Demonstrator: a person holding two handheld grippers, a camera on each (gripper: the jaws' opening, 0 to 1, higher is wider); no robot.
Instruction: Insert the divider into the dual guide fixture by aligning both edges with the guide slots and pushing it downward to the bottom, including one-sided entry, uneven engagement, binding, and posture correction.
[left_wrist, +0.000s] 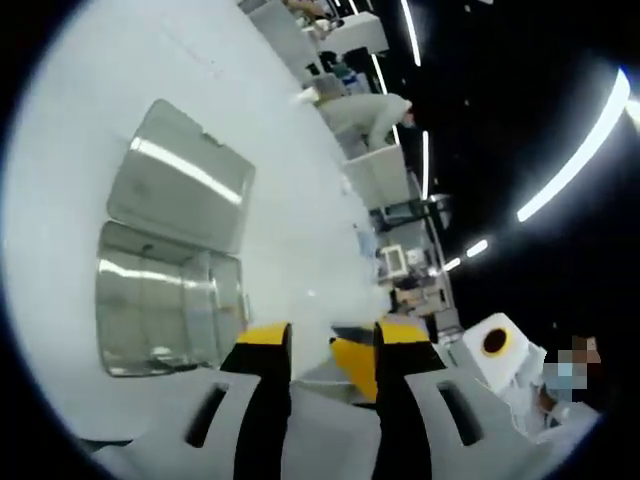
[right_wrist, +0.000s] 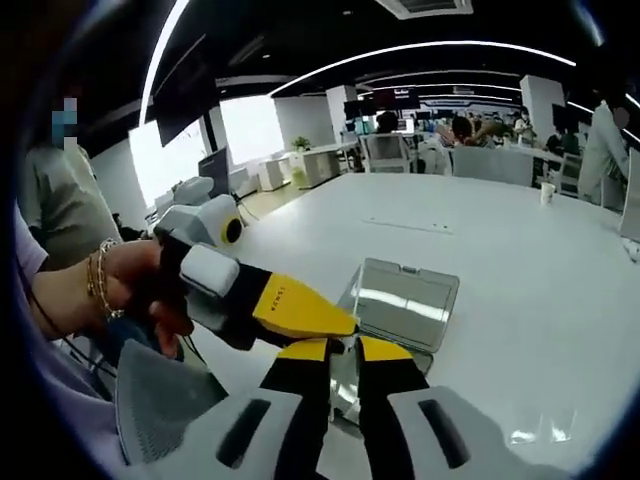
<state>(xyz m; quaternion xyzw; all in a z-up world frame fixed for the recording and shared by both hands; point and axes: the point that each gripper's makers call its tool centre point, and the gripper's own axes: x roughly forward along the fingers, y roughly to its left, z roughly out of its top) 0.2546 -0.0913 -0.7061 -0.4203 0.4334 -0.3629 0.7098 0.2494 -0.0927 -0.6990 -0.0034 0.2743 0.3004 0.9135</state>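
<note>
In the left gripper view a flat steel divider lies on the white table beside the open steel guide fixture. My left gripper is open just off the fixture's edge, and a yellow jaw tip of the right gripper shows in its gap. In the right gripper view my right gripper has its jaws drawn close on the fixture's shiny near edge. The divider lies just beyond. A hand brings the left gripper in from the left, its tip beside the steel.
The white table runs wide to the right and far side. A paper cup stands far back. Desks, chairs and seated people fill the office behind. A person's sleeve and braceleted wrist are close on the left.
</note>
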